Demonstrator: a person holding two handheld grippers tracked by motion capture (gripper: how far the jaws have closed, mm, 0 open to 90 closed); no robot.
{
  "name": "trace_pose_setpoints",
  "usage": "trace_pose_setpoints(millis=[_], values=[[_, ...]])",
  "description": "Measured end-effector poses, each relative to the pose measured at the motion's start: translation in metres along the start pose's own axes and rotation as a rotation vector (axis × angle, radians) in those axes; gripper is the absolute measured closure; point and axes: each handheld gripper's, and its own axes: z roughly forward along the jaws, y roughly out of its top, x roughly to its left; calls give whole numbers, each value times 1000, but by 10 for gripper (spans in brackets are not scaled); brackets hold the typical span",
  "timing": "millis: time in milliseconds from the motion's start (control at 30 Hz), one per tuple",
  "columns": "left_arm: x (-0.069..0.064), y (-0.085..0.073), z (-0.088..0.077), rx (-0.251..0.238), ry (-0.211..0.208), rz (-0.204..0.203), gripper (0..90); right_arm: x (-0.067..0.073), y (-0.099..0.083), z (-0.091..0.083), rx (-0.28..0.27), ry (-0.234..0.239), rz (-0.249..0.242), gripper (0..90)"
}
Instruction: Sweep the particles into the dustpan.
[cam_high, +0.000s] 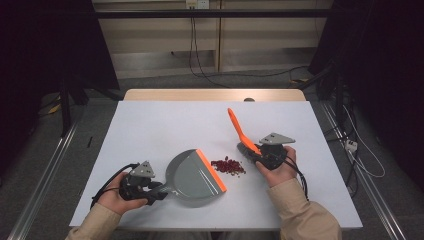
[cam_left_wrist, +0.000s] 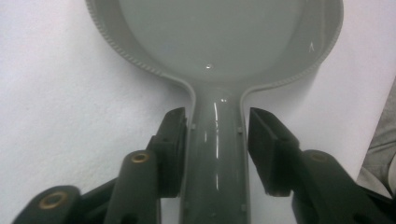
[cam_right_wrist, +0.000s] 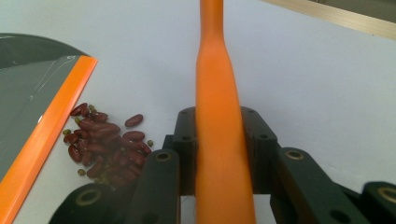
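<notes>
free: table (cam_high: 150, 125) far half bare | blocked: dustpan (cam_high: 192, 175) and beans (cam_high: 228, 166) at centre front

Overhead light, even and bright on the white surface (cam_high: 165, 125); room at 9 and 3 o'clock falls into dark. Soft short shadows under the dustpan (cam_high: 192, 177). Glare streaks along the dustpan's handle in the left gripper view. Close views are soft: the claws blur at 6 o'clock.
</notes>
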Motion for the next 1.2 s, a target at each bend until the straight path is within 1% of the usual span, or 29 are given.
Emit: trace_pose_setpoints(millis=[33,67,200,300,333,400,433,533,567,600,633,700,733,800,833,867,900,967,1000,1067,1100,1133,1167,1200], values=[[-1,0,0,-8,-1,-17,615,1,0,0,-2,-4,0,712],[-1,0,0,-7,0,-23,617,1,-1,0,-5,-8,-2,712],[-1,1,0,16,-3,-26,623,5,-1,0,-12,-19,-14,712],[-2,3,0,35,-9,-10,627,8,-2,0,-15,-20,-15,712],[-2,3,1,23,-9,-27,628,8,-2,0,-16,-18,-16,712],[-2,4,1,31,-14,-21,628,10,-3,0,-18,-19,-15,712],[-2,5,1,33,-15,-28,628,11,-3,1,-19,-17,-17,712],[-3,6,2,36,-25,-15,629,14,-3,1,-22,-19,-22,711],[-4,6,2,43,-24,-6,629,16,-3,1,-22,-22,-21,711],[-6,6,2,36,-31,-13,629,17,-3,1,-23,-19,-17,711],[-6,7,2,39,-38,-11,629,17,-3,1,-25,-14,-18,711],[-8,7,3,43,-41,-1,628,19,-3,1,-25,-16,-19,711],[-9,8,3,44,-41,-3,629,20,-3,1,-26,-18,-19,711],[-8,9,4,43,-52,4,629,21,-3,2,-26,-14,-17,711],[-9,10,5,39,-56,-6,629,22,-3,2,-26,-14,-18,711],[-9,10,6,47,-55,6,629,23,-3,2,-25,-15,-21,711],[-9,11,6,48,-53,2,629,23,-3,2,-27,-13,-20,711],[-8,12,5,53,-59,17,629,26,-2,3,-28,-11,-18,710],[-8,13,4,56,-62,14,628,27,-2,3,-29,-8,-20,710],[-10,13,7,46,-59,10,628,30,-2,4,-33,2,-12,710],[-10,13,7,52,-61,16,628,31,-2,4,-35,2,-15,710],[-10,14,7,56,-66,13,628,34,-1,5,-35,-1,-17,710],[-9,15,7,59,-68,25,628,35,-1,5,-34,0,-19,710],[-10,15,7,57,-72,19,628,37,-1,5,-36,2,-22,710]])
